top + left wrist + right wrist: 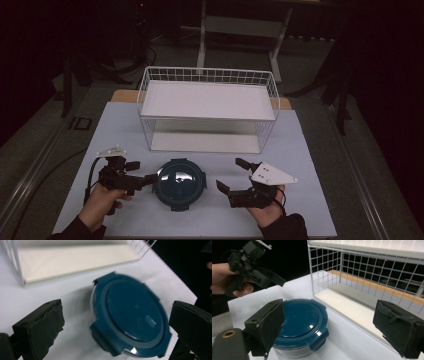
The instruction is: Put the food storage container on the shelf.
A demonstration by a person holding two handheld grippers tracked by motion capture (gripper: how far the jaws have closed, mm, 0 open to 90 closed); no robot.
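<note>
High view: the lidded container sits on the table between the left gripper and the right gripper — both spread, pinching nothing. The wire rack stands behind it.

Left gripper view: bare table lies between container and rack.

Right gripper view: the rack stands near the container's far side.

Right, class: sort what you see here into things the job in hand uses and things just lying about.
In use: round blue-lidded container; left gripper; right gripper, both open beside it.

Lying about: white wire rack; white table; frame behind.
</note>
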